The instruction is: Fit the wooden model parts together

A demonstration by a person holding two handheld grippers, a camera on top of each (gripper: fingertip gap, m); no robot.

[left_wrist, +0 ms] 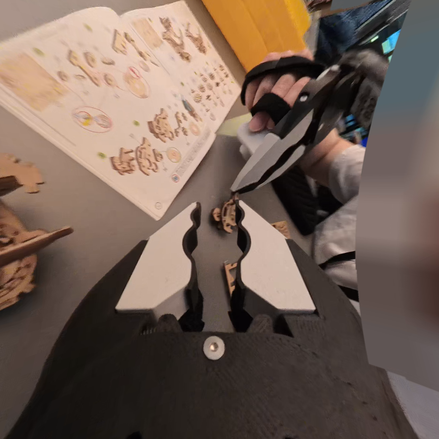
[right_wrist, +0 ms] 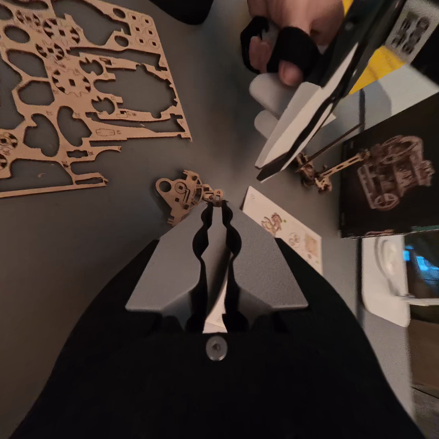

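- Pinching the small end of the wooden model piece (right_wrist: 184, 193), your right gripper (right_wrist: 216, 203) has its two tips closed on the little link that sticks out of the flat plate; the rest of the piece hangs out to the left of the tips, above the grey table (right_wrist: 118, 237).
- From your left wrist view, that same wooden model piece (left_wrist: 224, 217) shows edge-on just beyond your left gripper (left_wrist: 218, 209), right against its right fingertip, with the right gripper (left_wrist: 234, 190) coming down on it from the upper right.
- Your left gripper stands open, a clear gap between the wavy black pads, holding nothing; in the right wrist view it (right_wrist: 259, 171) sits to the upper right, apart from the piece.
- Two more small wooden bits lie on the table beside the left gripper's right finger: one (left_wrist: 230, 273) seen through the gap, one (left_wrist: 281, 228) just outside.
- The punched-out wooden sheet (right_wrist: 78, 95) lies flat at the upper left of the right wrist view.
- The open instruction booklet (left_wrist: 114, 95) lies beyond your left gripper, with a partly built wooden assembly (left_wrist: 16, 249) at the far left edge.
- A dark box picturing the model (right_wrist: 392, 171) stands at the right.
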